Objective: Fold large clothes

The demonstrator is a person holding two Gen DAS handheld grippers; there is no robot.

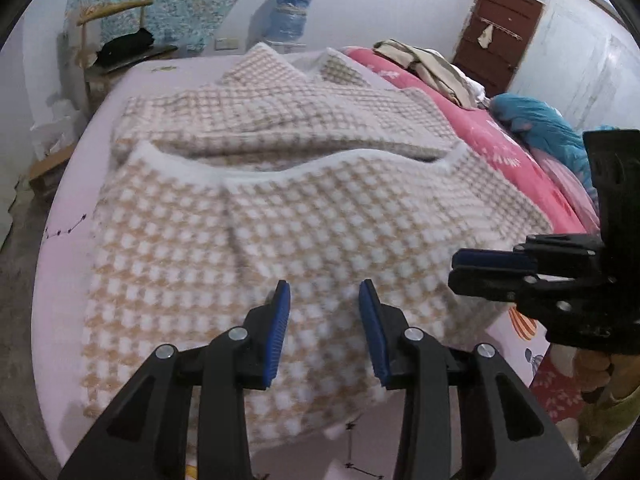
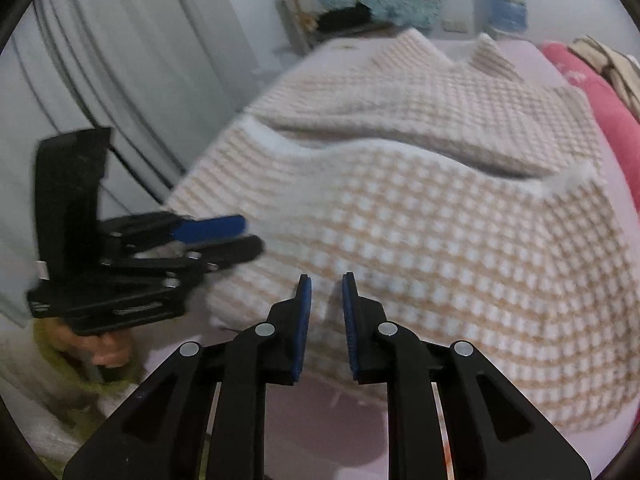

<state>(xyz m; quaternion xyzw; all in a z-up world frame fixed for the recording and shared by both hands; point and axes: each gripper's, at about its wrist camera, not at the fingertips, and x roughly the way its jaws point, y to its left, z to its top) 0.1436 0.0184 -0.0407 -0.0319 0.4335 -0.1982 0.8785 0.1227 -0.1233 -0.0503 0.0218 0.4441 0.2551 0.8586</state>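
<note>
A large beige-and-white checked fleece garment (image 1: 280, 216) lies spread on the lilac bed sheet (image 1: 100, 92), its near half folded over the far half, with a white-trimmed edge across the middle. It also shows in the right wrist view (image 2: 440, 240). My left gripper (image 1: 325, 292) is open and empty just above the garment's near edge. My right gripper (image 2: 326, 286) is open and empty over the garment's near left corner. The right gripper also shows in the left wrist view (image 1: 456, 270), and the left gripper shows in the right wrist view (image 2: 248, 236).
A pink floral quilt (image 1: 496, 140) and a teal cloth (image 1: 544, 124) lie along the bed's right side, with folded beige clothes (image 1: 424, 64) behind. A wooden chair (image 1: 116, 40), a water bottle (image 1: 290, 16) and a brown door (image 1: 500, 32) stand beyond. Grey curtains (image 2: 120, 80) hang left.
</note>
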